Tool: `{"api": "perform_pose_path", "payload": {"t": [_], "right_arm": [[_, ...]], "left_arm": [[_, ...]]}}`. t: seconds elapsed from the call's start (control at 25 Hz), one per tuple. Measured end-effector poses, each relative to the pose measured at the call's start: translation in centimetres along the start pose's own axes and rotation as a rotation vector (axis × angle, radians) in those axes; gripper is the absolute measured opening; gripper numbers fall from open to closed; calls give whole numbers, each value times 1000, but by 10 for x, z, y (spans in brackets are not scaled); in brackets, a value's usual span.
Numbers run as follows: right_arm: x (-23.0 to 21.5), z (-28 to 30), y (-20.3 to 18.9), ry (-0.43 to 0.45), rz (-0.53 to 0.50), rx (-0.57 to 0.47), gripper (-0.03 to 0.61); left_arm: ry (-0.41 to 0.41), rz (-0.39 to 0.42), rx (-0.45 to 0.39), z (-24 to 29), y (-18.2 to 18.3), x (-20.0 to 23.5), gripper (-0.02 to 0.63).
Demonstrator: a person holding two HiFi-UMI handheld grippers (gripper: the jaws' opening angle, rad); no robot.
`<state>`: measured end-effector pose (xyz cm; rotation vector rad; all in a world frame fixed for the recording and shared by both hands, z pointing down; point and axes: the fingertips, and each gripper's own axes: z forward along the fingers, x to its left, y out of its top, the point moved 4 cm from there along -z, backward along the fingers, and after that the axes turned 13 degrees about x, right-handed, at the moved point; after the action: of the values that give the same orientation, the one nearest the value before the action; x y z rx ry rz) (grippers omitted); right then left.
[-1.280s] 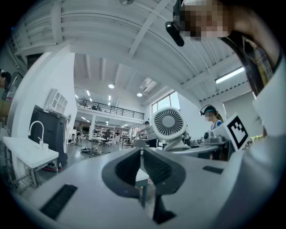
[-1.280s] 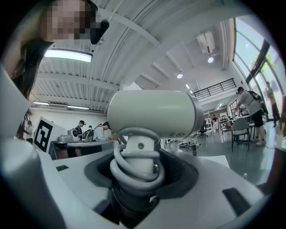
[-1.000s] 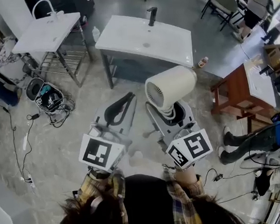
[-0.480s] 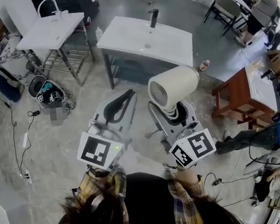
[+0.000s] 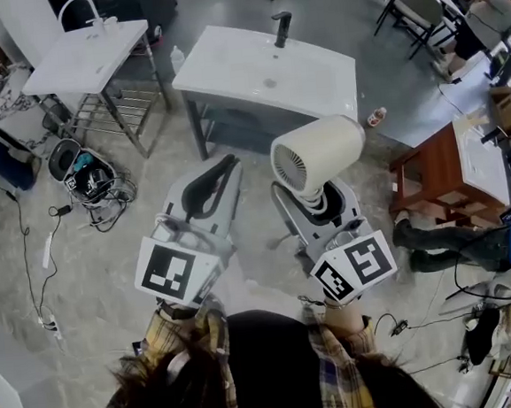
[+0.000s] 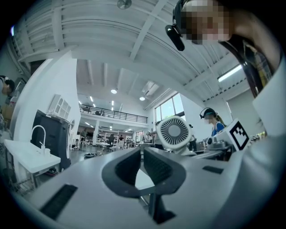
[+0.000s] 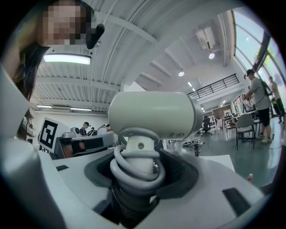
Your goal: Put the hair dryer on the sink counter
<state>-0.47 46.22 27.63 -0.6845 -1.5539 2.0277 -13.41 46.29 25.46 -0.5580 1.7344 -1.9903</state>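
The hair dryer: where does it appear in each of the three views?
Head view: hair dryer right of centre, held by the right gripper.
Left gripper view: hair dryer right of centre, grille facing the camera.
Right gripper view: hair dryer centre, handle between the jaws.
Landmark: the right gripper's marker cube, also at the left gripper view's right.

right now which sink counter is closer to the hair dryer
The black-faucet sink counter, just beyond the hair dryer; the white-faucet counter stands farther left.
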Motion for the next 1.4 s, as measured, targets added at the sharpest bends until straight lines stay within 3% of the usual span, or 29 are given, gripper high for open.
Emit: {"api": "perform_pose_path", "payload": {"t": [0.8, 1.08, 1.4], "right_arm": [[-94, 210, 55, -104, 33, 19, 255], [-106, 241, 59, -165, 66, 21, 255], [-127, 237, 45, -257, 89, 57, 255]], "left_arm": [[-117, 45, -1, 162, 35, 196, 33], [-163, 39, 13, 185, 34, 232, 32], [-205, 25, 36, 206, 24, 237, 32]]}}
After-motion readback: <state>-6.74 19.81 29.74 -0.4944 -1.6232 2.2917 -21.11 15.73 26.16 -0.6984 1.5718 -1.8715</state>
